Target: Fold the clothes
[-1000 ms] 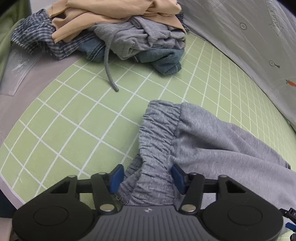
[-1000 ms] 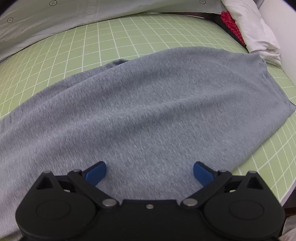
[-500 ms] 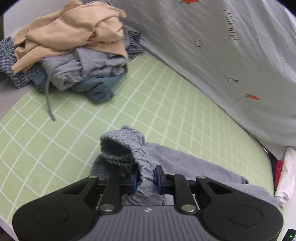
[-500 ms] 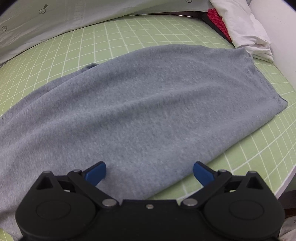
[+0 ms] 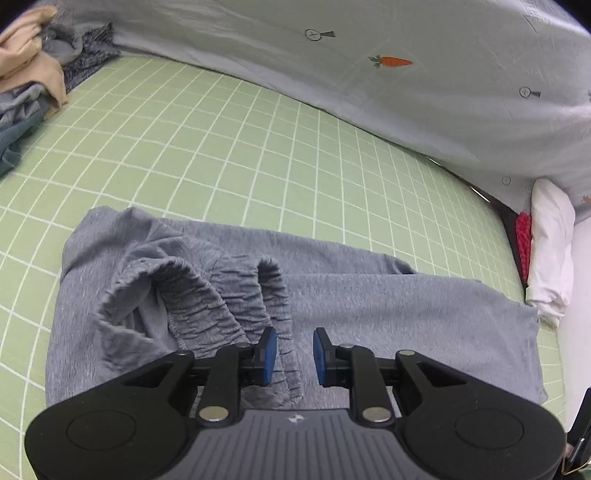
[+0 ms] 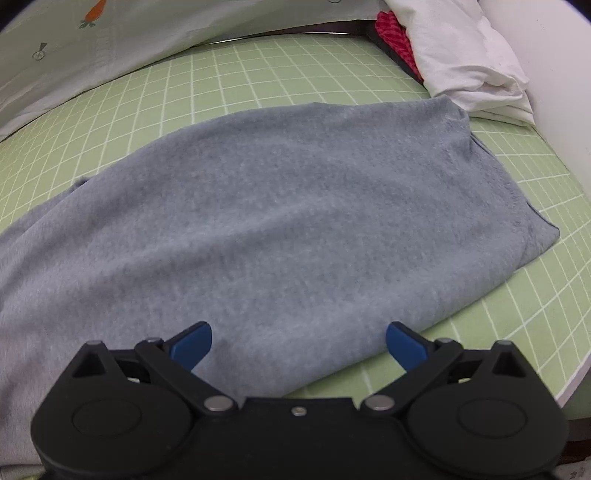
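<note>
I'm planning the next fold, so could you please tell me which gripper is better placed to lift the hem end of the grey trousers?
Right. The right gripper hovers open over the grey trousers near their hem end; the left gripper is at the waistband.

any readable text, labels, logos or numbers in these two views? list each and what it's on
No readable words or numbers in either view.
Left gripper body: small pale logo mark, no letters.
Grey sheet: printed carrot and circled-plus symbols, pictures only; a faint mark at the top right edge is too blurred to read.
Grey pants: no label visible.
</note>
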